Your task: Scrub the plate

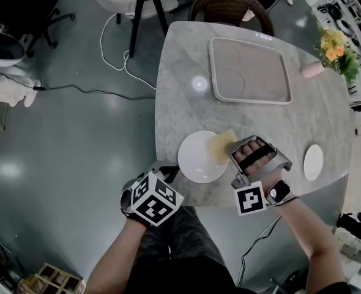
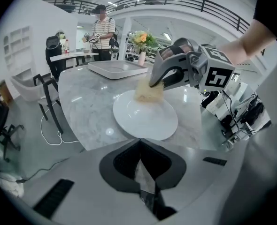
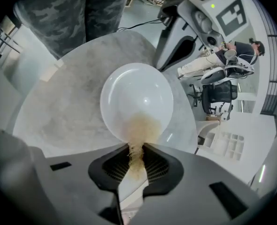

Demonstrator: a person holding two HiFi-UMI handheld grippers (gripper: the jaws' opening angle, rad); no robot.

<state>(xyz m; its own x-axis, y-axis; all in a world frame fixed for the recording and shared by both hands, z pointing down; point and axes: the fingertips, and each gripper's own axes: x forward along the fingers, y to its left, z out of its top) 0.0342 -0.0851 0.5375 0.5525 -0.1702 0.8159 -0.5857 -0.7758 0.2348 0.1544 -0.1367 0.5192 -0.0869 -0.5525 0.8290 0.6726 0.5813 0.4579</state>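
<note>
Right tongs [image 3: 134, 159] pinch a tan sponge [image 3: 141, 128] tight. The sponge rests on the white plate [image 3: 136, 93], at the side closest to these tongs. Left tongs [image 2: 140, 142] are pressed together, and their tips are right at the near rim of the plate. I cannot tell if they nip the rim or only touch it. The plate lies flat on the grey stone worktop [image 1: 180, 97], close to the edge where the person stands, and it looks shiny. The two tongs are on opposite sides of the plate. Farther back on the worktop is a big flat tray [image 1: 254, 57], well apart from the plate. A small white dish [image 1: 313, 162] lies off to the right, near the worktop's edge. A pink cup [image 1: 313, 69] is beside some yellow flowers [image 1: 334, 45] at the far right. A brown woven chair [image 1: 229, 8] stands behind the worktop, and a white cable [image 1: 116, 54] curls on the grey floor [image 1: 64, 152].
</note>
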